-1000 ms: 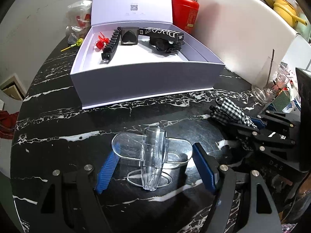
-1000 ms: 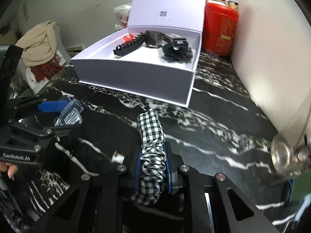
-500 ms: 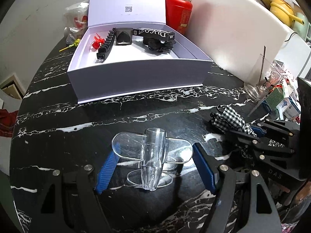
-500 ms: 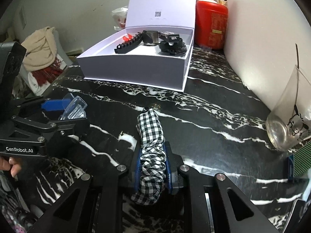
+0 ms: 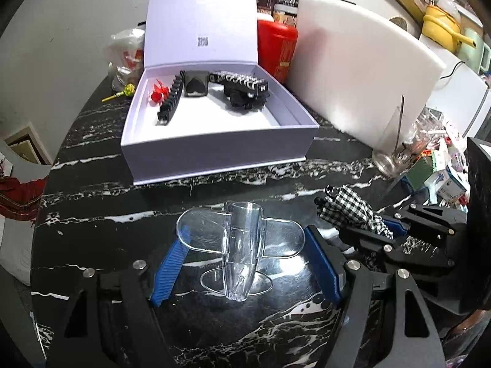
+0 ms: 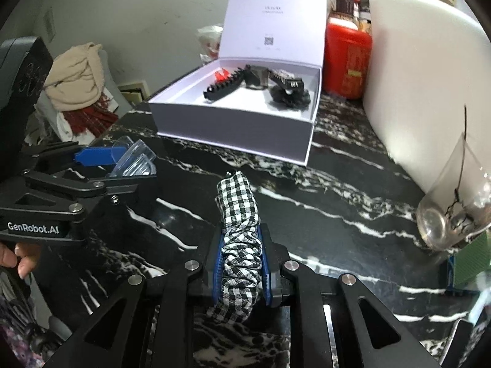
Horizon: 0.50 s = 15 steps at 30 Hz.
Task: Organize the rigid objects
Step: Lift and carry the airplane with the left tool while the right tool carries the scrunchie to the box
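My left gripper (image 5: 244, 242) is shut on a clear plastic airplane-shaped piece (image 5: 242, 245), its blue pads pressing the wing tips, held above the black marble table (image 5: 122, 214). My right gripper (image 6: 241, 245) is shut on a black-and-white checked scrunchie (image 6: 241, 230), which also shows in the left wrist view (image 5: 353, 211). An open white box (image 5: 214, 141) stands farther back; inside lie a red clip (image 5: 158, 95), a black toothed hair clip (image 5: 170, 102), a dark heart piece (image 5: 195, 87) and other black hair items (image 5: 242, 90).
A tilted glass with a stick (image 6: 454, 202) lies right of the scrunchie. A large white board (image 5: 353, 70) leans behind the box, next to a red canister (image 5: 276, 52). A plastic bag (image 5: 125, 55) and a yellow-green stick (image 5: 119, 95) lie left of the box.
Both grippers have drawn back and up from the box while keeping their holds; the box looks farther away and the glass has come into fuller view.
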### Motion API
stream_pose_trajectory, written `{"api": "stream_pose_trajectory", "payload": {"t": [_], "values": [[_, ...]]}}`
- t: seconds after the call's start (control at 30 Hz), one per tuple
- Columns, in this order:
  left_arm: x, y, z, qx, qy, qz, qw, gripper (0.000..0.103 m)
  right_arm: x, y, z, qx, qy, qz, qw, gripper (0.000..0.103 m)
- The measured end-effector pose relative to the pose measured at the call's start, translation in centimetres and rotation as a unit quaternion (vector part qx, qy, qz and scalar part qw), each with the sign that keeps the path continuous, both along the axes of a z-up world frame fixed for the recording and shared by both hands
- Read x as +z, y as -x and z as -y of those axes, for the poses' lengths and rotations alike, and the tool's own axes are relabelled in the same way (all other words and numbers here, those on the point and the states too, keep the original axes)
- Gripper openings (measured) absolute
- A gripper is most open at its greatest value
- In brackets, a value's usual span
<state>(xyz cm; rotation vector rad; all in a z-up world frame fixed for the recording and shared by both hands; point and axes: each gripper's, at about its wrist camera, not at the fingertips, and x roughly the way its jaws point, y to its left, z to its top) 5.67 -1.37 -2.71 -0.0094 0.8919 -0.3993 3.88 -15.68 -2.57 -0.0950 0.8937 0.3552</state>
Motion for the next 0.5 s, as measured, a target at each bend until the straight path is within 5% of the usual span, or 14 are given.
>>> {"api": "stream_pose_trajectory", "payload": {"t": [0.5], "values": [[4.3,-0.2,0.2,0.007,-0.008,0.039,0.9992,0.075,4.1,0.3,-0.6,0.027,0.025,0.053,0.998,0.020]]}}
